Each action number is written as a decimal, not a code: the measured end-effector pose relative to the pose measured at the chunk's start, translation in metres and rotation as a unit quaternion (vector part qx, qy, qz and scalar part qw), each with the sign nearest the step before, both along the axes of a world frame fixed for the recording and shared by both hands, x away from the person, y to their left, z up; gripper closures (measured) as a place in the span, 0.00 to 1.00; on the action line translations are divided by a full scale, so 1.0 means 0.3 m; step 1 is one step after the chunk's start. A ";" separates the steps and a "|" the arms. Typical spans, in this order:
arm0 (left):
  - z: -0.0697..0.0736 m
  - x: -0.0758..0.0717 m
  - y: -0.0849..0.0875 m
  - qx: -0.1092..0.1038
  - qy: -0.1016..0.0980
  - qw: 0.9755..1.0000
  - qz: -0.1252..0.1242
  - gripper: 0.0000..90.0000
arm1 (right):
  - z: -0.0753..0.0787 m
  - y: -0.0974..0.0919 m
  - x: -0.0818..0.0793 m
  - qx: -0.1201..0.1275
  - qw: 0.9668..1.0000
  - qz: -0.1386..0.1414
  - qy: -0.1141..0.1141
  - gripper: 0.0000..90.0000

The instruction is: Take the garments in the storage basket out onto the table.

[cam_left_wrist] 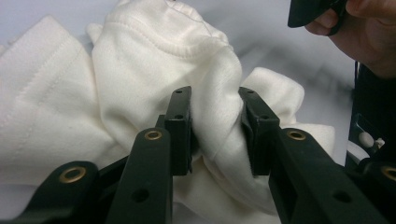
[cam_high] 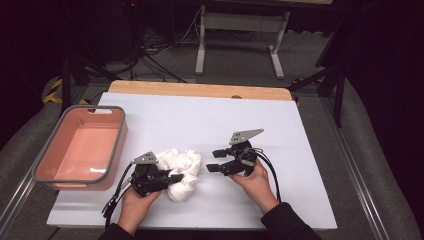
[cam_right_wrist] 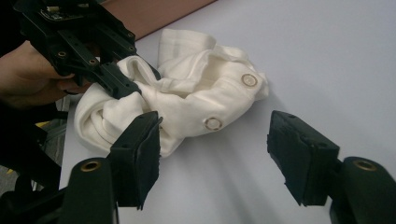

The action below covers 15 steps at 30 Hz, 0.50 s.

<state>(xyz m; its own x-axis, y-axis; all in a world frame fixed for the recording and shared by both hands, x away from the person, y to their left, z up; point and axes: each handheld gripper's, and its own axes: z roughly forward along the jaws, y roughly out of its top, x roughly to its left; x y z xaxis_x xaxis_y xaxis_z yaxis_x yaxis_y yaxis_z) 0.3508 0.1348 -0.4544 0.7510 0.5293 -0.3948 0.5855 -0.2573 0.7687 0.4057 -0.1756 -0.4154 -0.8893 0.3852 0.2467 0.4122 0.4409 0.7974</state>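
1. High view, from the left: a pink bin (cam_high: 80, 150) stood at the table's (cam_high: 280, 200) left edge; just right of it lay the bunched white garment (cam_high: 184, 167).
2. Left gripper (cam_left_wrist: 215, 133) had its jaws clamped on a fold of cloth; that hold probably needed to stay firm.
3. Right gripper (cam_right_wrist: 215, 158) hovered beside the garment, jaws apart and empty; it would do well to bite a free edge near the snaps (cam_right_wrist: 213, 123), well clear of the other jaws.
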 end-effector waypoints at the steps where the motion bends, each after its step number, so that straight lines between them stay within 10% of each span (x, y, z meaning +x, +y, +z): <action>1: 0.000 0.000 0.000 0.000 0.000 1.000 0.000 0.77 | 0.000 0.000 0.000 0.000 1.000 0.000 0.000 0.39; 15: 0.001 -0.018 0.007 -0.002 -0.011 1.000 0.002 0.79 | -0.031 0.087 0.058 -0.009 1.000 0.000 0.006 0.41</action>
<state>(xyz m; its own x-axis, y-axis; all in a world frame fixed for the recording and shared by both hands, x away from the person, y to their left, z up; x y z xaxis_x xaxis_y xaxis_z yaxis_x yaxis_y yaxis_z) 0.3454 0.1368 -0.4542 0.7576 0.5310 -0.3796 0.5691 -0.2524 0.7826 0.4230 -0.1495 -0.4248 -0.8867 0.3888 0.2501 0.4208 0.4549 0.7849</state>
